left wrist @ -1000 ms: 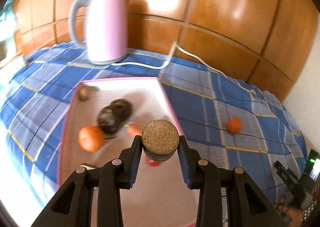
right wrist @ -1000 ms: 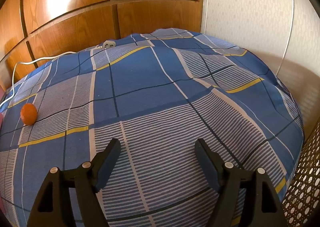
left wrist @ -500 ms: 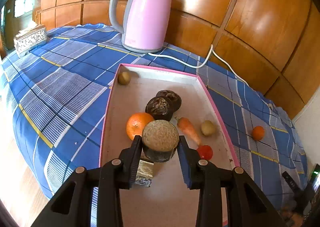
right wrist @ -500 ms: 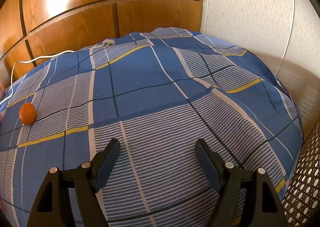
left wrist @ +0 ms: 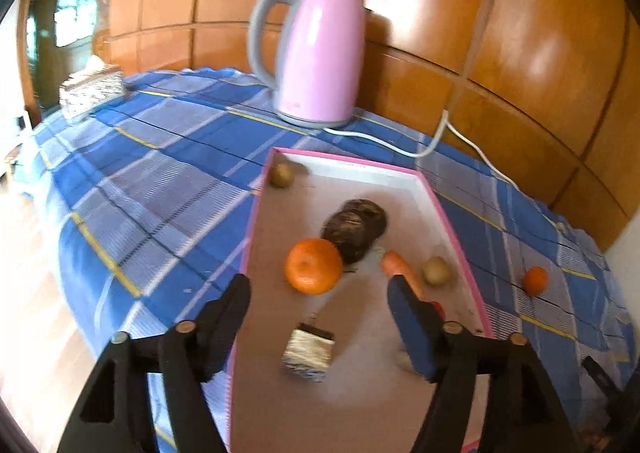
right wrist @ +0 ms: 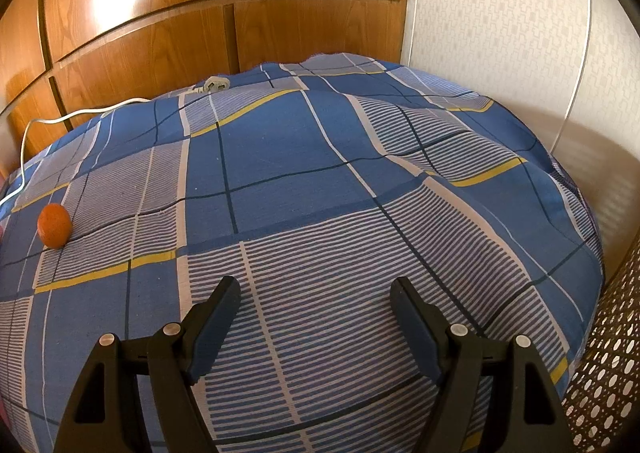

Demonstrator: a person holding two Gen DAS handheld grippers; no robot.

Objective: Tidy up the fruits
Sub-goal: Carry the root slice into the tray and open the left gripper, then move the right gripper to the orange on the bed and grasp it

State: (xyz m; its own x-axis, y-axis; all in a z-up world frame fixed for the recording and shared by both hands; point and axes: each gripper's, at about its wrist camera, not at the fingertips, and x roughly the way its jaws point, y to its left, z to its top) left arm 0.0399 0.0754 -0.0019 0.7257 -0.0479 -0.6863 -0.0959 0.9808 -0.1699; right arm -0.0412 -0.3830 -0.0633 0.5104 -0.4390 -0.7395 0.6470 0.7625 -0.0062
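Note:
A pink-rimmed tray (left wrist: 352, 167) on the blue plaid cloth holds a big orange (left wrist: 313, 266), two dark wrinkled fruits (left wrist: 352, 231), a carrot (left wrist: 396, 265), two small brownish fruits (left wrist: 437, 270) (left wrist: 281, 175), a red tomato (left wrist: 438, 307) half hidden by a finger, and a foil-wrapped block (left wrist: 309, 351). My left gripper (left wrist: 317, 285) hovers over the tray's near end, its jaws opening wide, nothing between them. The round tan fruit is not visible. A small orange (left wrist: 535, 280) (right wrist: 55, 225) lies on the cloth right of the tray. My right gripper (right wrist: 316, 289) is open over bare cloth.
A pink kettle (left wrist: 316, 53) stands behind the tray, its white cord (left wrist: 400, 149) trailing right along the wooden wall. A patterned box (left wrist: 91, 87) sits at the far left. A wicker basket (right wrist: 600, 385) stands past the cloth's right edge.
The left gripper's jaws have sprung apart and the round tan fruit they held is gone from view. The left view has shifted left along the tray. The right gripper has not moved.

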